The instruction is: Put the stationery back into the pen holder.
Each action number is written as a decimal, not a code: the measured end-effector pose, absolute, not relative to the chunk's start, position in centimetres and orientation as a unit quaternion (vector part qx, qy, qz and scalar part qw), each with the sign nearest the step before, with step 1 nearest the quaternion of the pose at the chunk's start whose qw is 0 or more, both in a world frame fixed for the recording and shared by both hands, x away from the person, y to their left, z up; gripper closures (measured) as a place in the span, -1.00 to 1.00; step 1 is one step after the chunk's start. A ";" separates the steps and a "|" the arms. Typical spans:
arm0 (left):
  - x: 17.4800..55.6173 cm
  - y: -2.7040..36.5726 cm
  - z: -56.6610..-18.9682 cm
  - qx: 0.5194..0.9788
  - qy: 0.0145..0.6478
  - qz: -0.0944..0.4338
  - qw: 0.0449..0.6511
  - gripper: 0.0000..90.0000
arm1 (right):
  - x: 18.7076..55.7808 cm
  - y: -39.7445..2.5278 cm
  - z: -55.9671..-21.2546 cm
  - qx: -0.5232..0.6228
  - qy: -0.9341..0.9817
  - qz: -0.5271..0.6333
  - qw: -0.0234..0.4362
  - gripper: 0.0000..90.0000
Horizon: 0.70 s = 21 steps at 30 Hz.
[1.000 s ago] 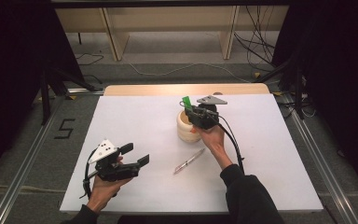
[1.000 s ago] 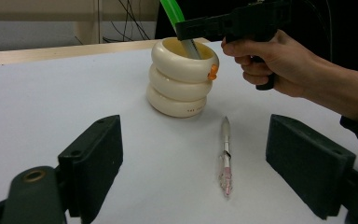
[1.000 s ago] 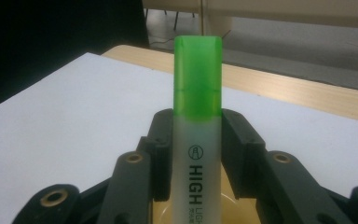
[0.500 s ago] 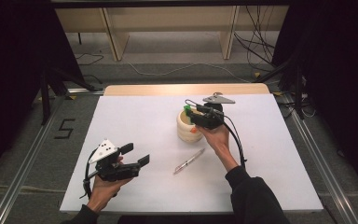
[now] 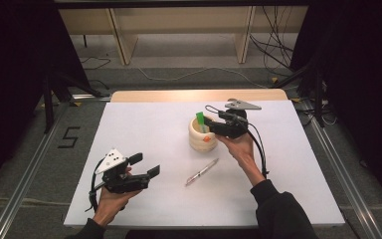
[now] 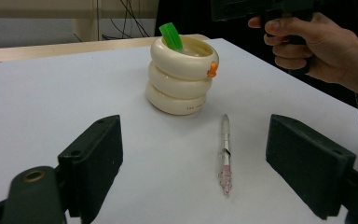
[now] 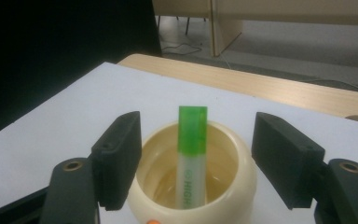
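While its lower half hides inside the cream holder (image 7: 191, 186), the green highlighter (image 7: 192, 140) stands upright, cap up, between the released right claw (image 7: 196, 158); left claw (image 6: 209, 163) also released.

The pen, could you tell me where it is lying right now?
In the high view, the pen lies flat on the white table, just in front of the cream holder, between the two hands.
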State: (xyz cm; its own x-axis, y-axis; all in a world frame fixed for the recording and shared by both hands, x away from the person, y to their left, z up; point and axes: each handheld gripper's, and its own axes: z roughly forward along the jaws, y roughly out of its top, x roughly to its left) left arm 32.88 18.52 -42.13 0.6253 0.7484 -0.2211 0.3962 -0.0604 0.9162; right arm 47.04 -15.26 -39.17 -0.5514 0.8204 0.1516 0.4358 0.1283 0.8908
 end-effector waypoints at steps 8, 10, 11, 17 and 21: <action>32.9 18.5 -42.1 0.710 0.405 0.157 0.554 -0.59 | 45.7 -16.8 -39.1 0.426 0.733 0.494 0.191 -0.38; 33.0 18.5 -42.2 0.711 0.405 0.156 0.554 -0.59 | 45.2 -17.3 -39.2 0.423 0.733 0.498 0.190 -0.38; 33.0 18.5 -42.2 0.711 0.405 0.156 0.554 -0.59 | 45.2 -17.3 -39.2 0.423 0.733 0.498 0.190 -0.38; 33.1 18.4 -42.2 0.715 0.403 0.154 0.550 -0.59 | 43.2 -18.7 -39.3 0.414 0.735 0.503 0.191 -0.39; 33.2 18.4 -42.2 0.714 0.404 0.155 0.551 -0.59 | 42.3 -19.1 -39.3 0.411 0.733 0.508 0.188 -0.39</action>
